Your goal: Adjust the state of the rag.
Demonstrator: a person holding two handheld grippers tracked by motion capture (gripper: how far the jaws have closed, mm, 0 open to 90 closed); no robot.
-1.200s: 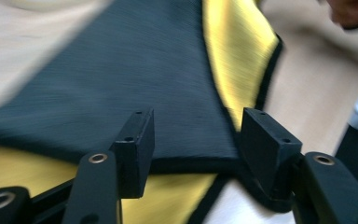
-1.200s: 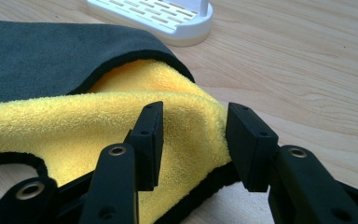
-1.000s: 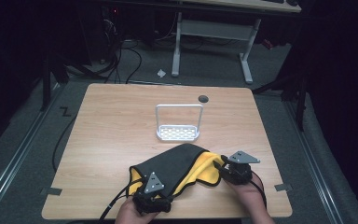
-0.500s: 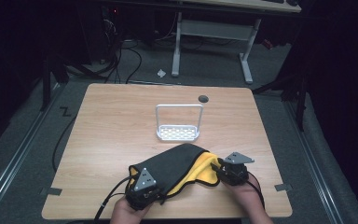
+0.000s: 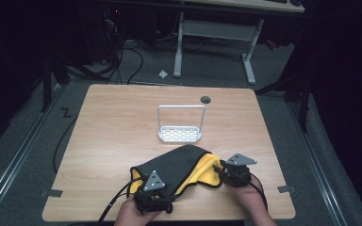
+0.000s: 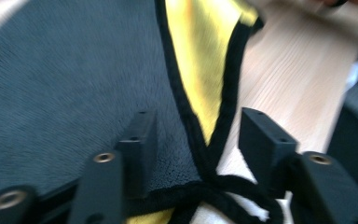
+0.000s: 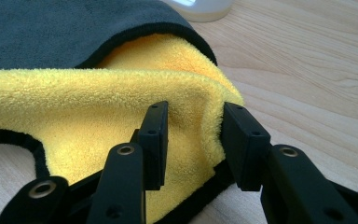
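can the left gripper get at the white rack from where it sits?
Probably yes. The left gripper sits at the near edge with its jaws open over the cloth's corner, having just opened. The white rack stands beyond on bare table; only the low cloth lies between.

Wooden table (image 5: pixel 108 155), bearing a white perforated rack (image 5: pixel 180 134) with wire hoop (upright) at centre, a dark round grommet (image 5: pixel 205 99) just beyond it toward the far edge.

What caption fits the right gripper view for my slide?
Right hand-held gripper clamps a fold of the yellow-and-grey towel on the wooden table.
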